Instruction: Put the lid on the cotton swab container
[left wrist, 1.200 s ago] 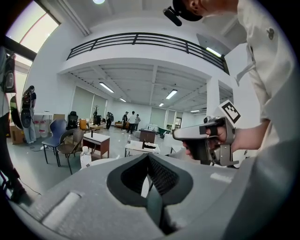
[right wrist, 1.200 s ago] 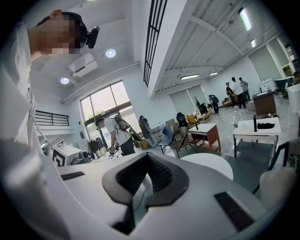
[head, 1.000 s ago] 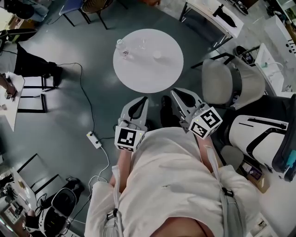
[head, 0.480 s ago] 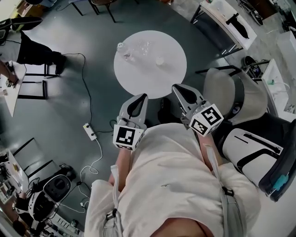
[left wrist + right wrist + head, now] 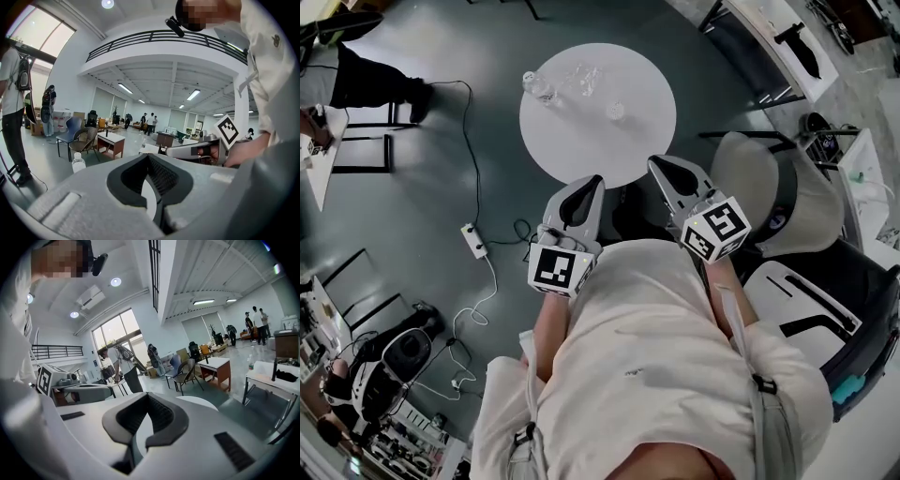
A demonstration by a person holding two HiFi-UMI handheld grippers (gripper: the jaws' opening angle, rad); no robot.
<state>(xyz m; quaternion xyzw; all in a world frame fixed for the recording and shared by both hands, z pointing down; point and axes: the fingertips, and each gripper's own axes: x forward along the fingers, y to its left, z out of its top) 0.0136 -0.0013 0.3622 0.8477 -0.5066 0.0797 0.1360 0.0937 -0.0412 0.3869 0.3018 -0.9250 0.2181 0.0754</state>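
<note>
**Grey floor, white table, and two empty grippers short of the swab pieces**

Grey floor (image 5: 431,216) surrounds a round white table (image 5: 600,150) at the upper middle of the head view. On it stand a bottle (image 5: 532,86), a clear piece (image 5: 581,80) and a small pale round piece (image 5: 616,111). We take the last two for the cotton swab container and its lid, but they are too small to tell which is which.

Our left gripper (image 5: 587,187) and right gripper (image 5: 664,169) hang at the frame's centre, near the table's lower edge and well apart from those pieces. Each gripper's own view shows its jaws closed together with nothing between them.

We judge both pieces to be light, stiff, thin plastic, smooth enough to slip or skid on the tabletop. We would pinch the lid across its rim with one gripper and steady the container by its side wall with the other. The grip should be gentle, since a hard squeeze could crack a piece or pop it away.
</note>
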